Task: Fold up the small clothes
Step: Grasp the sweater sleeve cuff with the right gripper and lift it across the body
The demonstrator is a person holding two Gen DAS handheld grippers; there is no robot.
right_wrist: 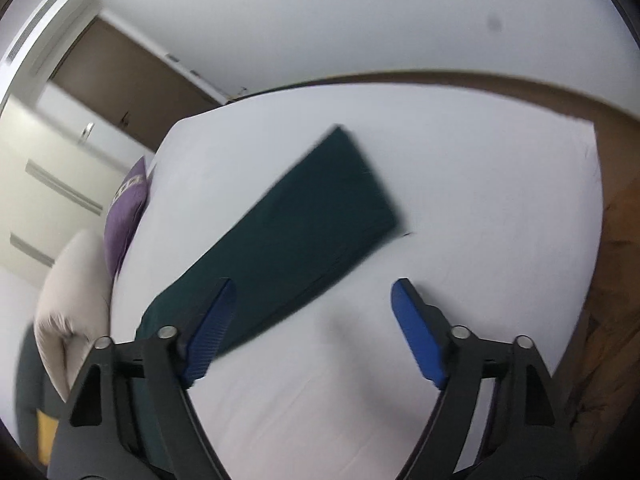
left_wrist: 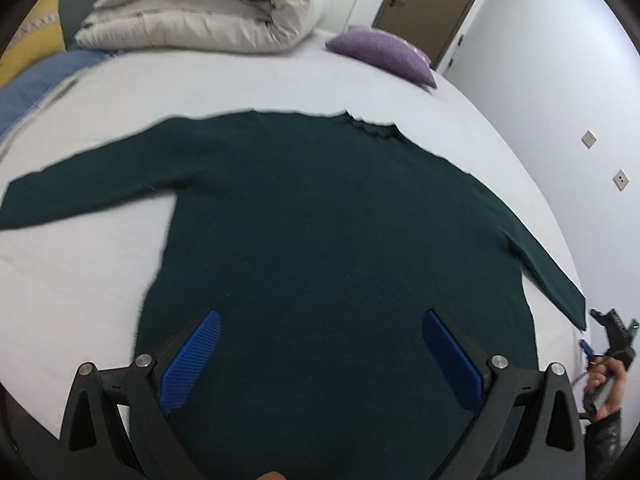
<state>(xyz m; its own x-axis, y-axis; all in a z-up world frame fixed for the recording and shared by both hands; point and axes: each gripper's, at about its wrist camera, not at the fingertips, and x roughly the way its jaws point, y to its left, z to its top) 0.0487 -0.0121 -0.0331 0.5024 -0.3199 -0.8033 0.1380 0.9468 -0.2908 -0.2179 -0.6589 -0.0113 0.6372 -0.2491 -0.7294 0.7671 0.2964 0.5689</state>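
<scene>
From my left wrist camera I see the whole dark green sweater (left_wrist: 328, 216) lying flat on the white bed sheet (left_wrist: 80, 288), both sleeves spread to the sides and the collar on the far side. My left gripper (left_wrist: 320, 320) hangs over the lower part of the body, its blue ribbed pads spread wide with nothing between them. At the right edge of this view my right hand (left_wrist: 604, 384) holds the other tool, just past the cuff of the right sleeve.

The right wrist camera shows only that one sleeve (right_wrist: 304, 224), a long flat band crossing the sheet diagonally. My right gripper (right_wrist: 316, 300) is also spread wide and holds nothing; its left pad (right_wrist: 212, 328) is over the sleeve edge, but I cannot tell if it touches.

Around the sleeve the sheet is smooth up to the mattress corner. A rolled cream duvet (left_wrist: 208, 12) and a purple pillow (left_wrist: 384, 56) lie at the far side, well apart from the sweater.
</scene>
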